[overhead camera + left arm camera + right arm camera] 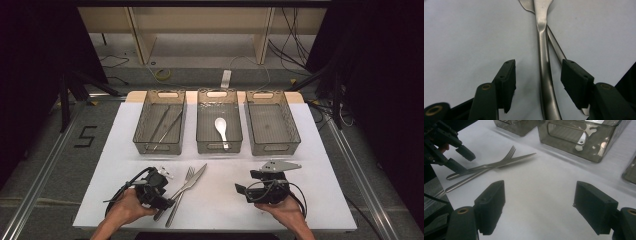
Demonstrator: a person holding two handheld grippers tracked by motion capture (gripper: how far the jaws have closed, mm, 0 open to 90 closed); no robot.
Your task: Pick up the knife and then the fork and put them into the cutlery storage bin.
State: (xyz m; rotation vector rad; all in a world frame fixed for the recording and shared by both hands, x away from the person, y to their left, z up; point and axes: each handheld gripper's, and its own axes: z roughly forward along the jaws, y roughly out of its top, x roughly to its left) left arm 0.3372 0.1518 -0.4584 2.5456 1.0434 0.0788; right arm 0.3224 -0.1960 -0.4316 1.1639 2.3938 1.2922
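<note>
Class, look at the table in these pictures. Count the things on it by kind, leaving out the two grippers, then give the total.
Bins: 3
Chopsticks, in the left bin: 2
Spoon, white, in the middle bin: 1
Fork: 1
Knife: 1
Total: 8

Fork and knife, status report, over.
Left tool open, straddling the fork handle, pads not touching. Right tool open, nothing between its jaws. Knife crossed with the fork on the table; may get caught in the grab.
</note>
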